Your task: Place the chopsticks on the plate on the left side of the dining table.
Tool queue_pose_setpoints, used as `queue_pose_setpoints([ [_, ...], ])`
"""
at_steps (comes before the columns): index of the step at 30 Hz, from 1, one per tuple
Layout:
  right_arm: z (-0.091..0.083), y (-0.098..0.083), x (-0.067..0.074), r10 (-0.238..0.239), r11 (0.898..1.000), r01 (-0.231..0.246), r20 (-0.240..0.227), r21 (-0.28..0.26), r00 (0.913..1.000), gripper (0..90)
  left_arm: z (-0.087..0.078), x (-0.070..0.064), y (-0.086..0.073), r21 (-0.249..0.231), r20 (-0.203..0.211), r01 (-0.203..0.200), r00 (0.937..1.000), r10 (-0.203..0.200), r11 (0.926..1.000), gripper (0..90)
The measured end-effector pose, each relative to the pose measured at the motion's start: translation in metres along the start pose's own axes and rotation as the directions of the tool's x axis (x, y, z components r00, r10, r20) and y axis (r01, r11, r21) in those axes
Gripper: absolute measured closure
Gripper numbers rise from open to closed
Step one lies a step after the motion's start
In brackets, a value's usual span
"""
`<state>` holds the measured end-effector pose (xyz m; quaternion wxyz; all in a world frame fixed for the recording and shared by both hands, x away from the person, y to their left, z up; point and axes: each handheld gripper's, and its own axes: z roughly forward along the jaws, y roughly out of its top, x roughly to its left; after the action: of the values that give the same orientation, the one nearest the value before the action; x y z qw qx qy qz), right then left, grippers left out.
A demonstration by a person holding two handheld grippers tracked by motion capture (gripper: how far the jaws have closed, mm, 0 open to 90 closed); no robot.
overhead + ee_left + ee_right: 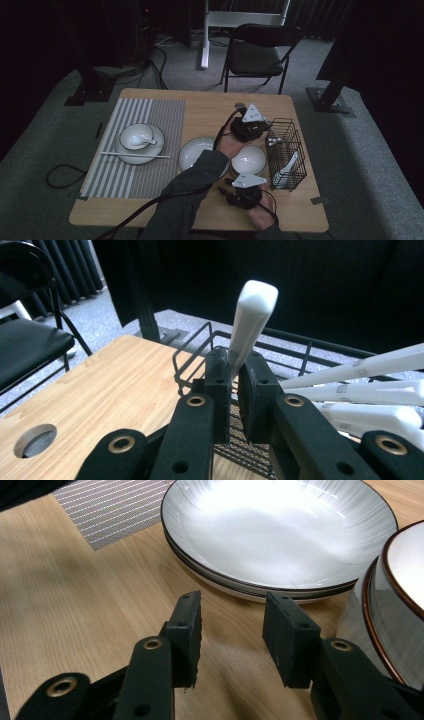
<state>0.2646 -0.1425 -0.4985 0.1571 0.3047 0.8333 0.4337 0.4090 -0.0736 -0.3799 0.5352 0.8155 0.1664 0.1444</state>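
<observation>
The table [210,107] is a light wooden one with a round cable hole [240,105] near its far edge. On its left half lies a striped grey placemat [165,125], and on that sits a plate [150,155] carrying a small bowl and a spoon, with chopsticks [135,156] laid across its near rim. Toward the middle rests a shallow plate [192,152], a white bowl [248,160] just beside it. A black wire basket [287,150] stands near the right edge.

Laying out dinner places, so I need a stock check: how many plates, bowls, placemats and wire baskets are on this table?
White, dark-rimmed round plates: 2
White round ceramic bowls: 2
Grey striped fabric placemat: 1
Black wire basket: 1
Total: 6
</observation>
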Motion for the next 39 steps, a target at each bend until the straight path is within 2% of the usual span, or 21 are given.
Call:
queue_pose_setpoints([
  [9, 0.000, 0.000, 0.000, 0.000, 1.000, 0.000, 0.001, -0.002, 1.0000, 58.8, -0.011, 0.002, 0.002, -0.027, -0.007, -0.001, 1.0000, 0.000, 0.9996, 84.7],
  [11, 0.000, 0.000, 0.000, 0.005, 1.000, -0.005, -0.002, -0.002, 1.0000, 58.8, -0.020, 0.004, 0.003, -0.044, 0.000, -0.008, 1.0000, 0.008, 0.9990, 84.7],
  [16, -0.001, 0.000, -0.001, 0.012, 1.000, -0.012, -0.007, -0.006, 0.9999, 58.8, -0.038, 0.009, 0.004, -0.075, 0.008, 0.003, 1.0000, -0.003, 0.9971, 84.8],
  [24, 0.002, 0.001, 0.002, 0.006, 1.000, -0.006, -0.015, -0.002, 0.9999, 58.8, -0.063, 0.009, 0.011, -0.108, 0.006, -0.031, 0.9995, 0.031, 0.9937, 84.8],
  [34, 0.000, 0.002, 0.000, 0.007, 1.000, -0.007, -0.007, -0.005, 1.0000, 58.8, -0.081, 0.011, 0.015, -0.121, -0.002, -0.046, 0.9989, 0.046, 0.9915, 84.9],
  [39, 0.000, 0.002, 0.000, 0.006, 1.000, -0.006, -0.006, -0.006, 1.0000, 58.8, -0.090, 0.014, 0.015, -0.138, 0.001, -0.034, 0.9994, 0.035, 0.9899, 84.9],
])
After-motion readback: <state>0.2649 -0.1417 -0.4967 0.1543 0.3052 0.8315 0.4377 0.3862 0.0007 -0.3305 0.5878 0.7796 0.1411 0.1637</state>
